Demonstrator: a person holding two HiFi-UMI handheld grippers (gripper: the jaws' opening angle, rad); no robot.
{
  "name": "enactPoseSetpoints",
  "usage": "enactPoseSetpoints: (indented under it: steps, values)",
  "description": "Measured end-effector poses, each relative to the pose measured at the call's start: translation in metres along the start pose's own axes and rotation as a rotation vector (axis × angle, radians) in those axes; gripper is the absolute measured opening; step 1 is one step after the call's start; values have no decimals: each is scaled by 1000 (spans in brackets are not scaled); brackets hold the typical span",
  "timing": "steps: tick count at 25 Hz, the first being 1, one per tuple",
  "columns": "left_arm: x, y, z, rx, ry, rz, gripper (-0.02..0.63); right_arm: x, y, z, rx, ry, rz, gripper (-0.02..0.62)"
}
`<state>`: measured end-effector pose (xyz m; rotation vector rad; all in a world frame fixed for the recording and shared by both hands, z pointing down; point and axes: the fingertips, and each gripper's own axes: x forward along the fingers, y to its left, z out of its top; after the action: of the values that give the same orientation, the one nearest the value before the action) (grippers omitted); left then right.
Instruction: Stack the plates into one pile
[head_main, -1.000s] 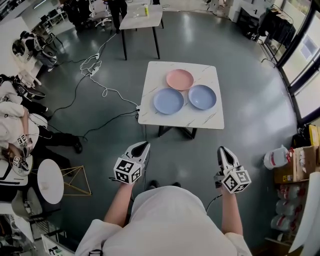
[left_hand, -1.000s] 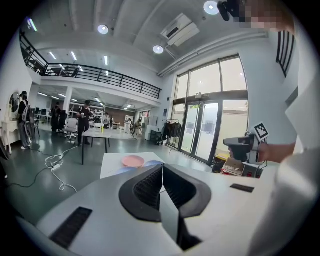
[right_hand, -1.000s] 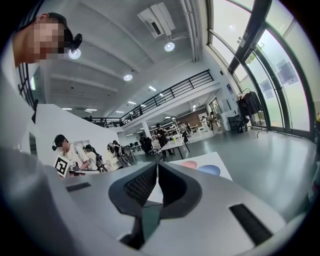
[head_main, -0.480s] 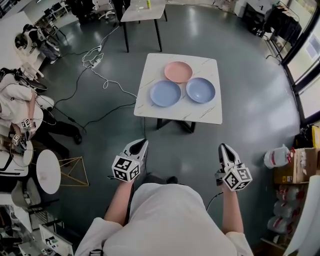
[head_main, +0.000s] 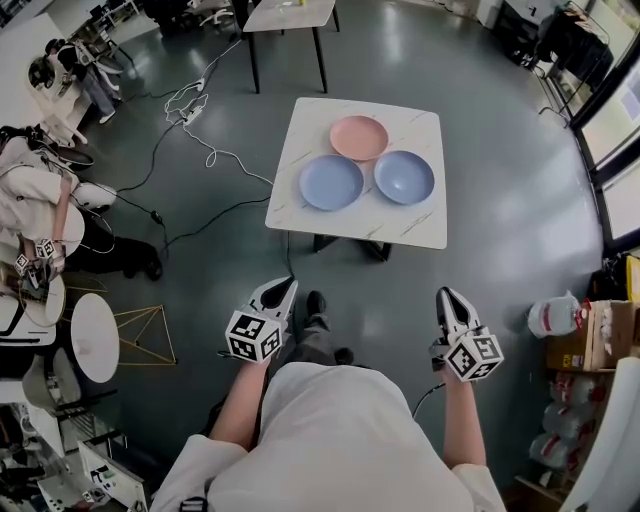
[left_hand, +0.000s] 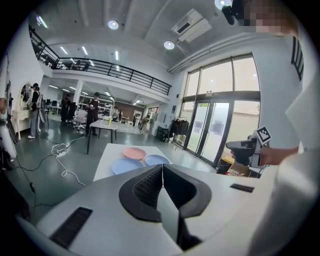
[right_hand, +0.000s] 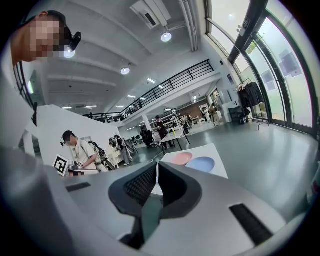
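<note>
Fig.: task not yet begun. Three plates lie singly on the white desk (head_main: 300, 215), far ahead of me, none resting on another. The pink plate (head_main: 359, 137) is at the far side. The left blue plate (head_main: 331, 182) and right blue plate (head_main: 404, 176) sit nearer me. Rims are close together; touching or just apart, can't tell. No pile yet, so all stacking is left, i.e. two plates must go onto a third.

L gripper (head_main: 288, 287): my jaws are together, tips meeting, nothing btwn them, touching nothing. R gripper (head_main: 444, 297): jaws likewise closed & empty. Both hang over the grey floor (head_main: 500, 240), well apart from the desk, pointing toward it. My judgement: I must get to the desk & part the jaws before any plate can be lifted.
</note>
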<state>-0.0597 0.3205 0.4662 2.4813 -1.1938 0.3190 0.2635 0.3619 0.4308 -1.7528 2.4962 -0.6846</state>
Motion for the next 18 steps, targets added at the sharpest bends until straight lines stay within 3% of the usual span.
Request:
enactPoseSetpoints:
  steps: [18]
  values:
    - [114,101,64,4,32,-73,14,145,-14,41,-7,30,-40,29]
